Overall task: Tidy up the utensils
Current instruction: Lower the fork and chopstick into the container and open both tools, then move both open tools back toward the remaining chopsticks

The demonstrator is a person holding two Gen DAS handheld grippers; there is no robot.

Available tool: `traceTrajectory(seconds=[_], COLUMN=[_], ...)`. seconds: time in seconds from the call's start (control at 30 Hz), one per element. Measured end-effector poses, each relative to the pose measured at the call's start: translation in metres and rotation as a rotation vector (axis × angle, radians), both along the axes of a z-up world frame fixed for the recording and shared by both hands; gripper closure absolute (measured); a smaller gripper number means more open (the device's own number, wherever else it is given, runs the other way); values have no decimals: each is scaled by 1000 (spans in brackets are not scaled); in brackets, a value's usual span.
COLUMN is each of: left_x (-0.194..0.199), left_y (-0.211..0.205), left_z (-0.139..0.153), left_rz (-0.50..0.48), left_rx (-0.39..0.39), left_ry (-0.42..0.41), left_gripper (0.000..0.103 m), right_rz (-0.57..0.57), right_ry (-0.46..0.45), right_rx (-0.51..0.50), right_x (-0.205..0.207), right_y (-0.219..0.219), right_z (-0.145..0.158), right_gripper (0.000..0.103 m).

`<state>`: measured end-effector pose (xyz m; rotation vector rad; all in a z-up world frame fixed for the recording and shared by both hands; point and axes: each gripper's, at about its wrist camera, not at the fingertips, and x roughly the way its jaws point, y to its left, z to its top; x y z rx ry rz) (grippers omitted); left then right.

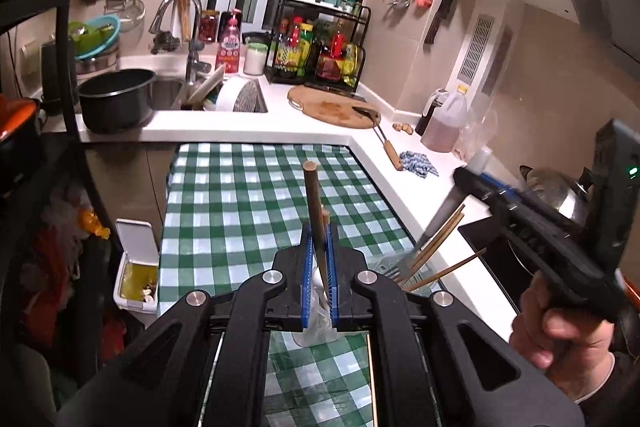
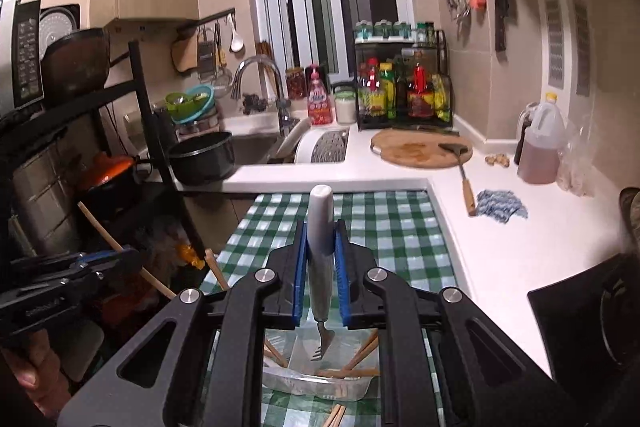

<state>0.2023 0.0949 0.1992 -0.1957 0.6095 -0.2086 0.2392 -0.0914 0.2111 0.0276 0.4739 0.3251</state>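
L claw clamped on chopsticks; R claw gripping fork, both over checked cloth, clear tray below.

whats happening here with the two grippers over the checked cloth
A person is sorting utensils with a handheld gripper in each hand. The left gripper is shut on a brown wooden-handled utensil. The right gripper is shut on a fork with a white handle, tines pointing down over a clear plastic tray of chopsticks on the green checked tablecloth.
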Motion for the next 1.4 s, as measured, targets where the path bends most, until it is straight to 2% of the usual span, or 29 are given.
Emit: traceTrajectory(seconds=[0.23, 0.43, 0.5, 0.53, 0.57, 0.6, 0.67, 0.87, 1.07, 1.17, 1.4], left_x=[9, 17, 20, 21, 22, 20, 15, -9, -35, -52, -97], left_y=[-4, -10, -14, -15, -14, -11, -8, -4, -14, -21, -27], left_z=[-17, -30, -34, -35, -36, -33, -26, -2, 3, -2, -30], left_rz=[-15, -34, -50, -52, -49, -37, -23, -2, 20, 25, 40], left_rx=[-1, 0, 4, 5, 1, -10, -23, -42, 16, 49, 91], left_ry=[42, 67, 77, 81, 79, 64, 29, -79, -135, -153, -184], left_gripper=[96, 96, 95, 93, 80, 67, 65, 64, 65, 65, 65], right_rz=[30, 30, 43, 46, 43, 27, 10, -46, -75, -94, -150], right_ry=[81, 119, 145, 155, 161, 156, 143, 35, -57, -73, 3], right_rx=[-40, -67, -85, -97, -114, -136, -148, -138, -98, -80, -30], right_x=[14, 18, 19, 20, 20, 17, 12, -22, -78, -107, -158], right_y=[16, 19, 21, 22, 22, 22, 18, -5, -26, -33, -44], right_z=[-37, -51, -55, -56, -56, -54, -46, -15, -3, -14, -75], right_gripper=[90, 90, 86, 80, 65, 61, 61, 61, 61, 61, 62])
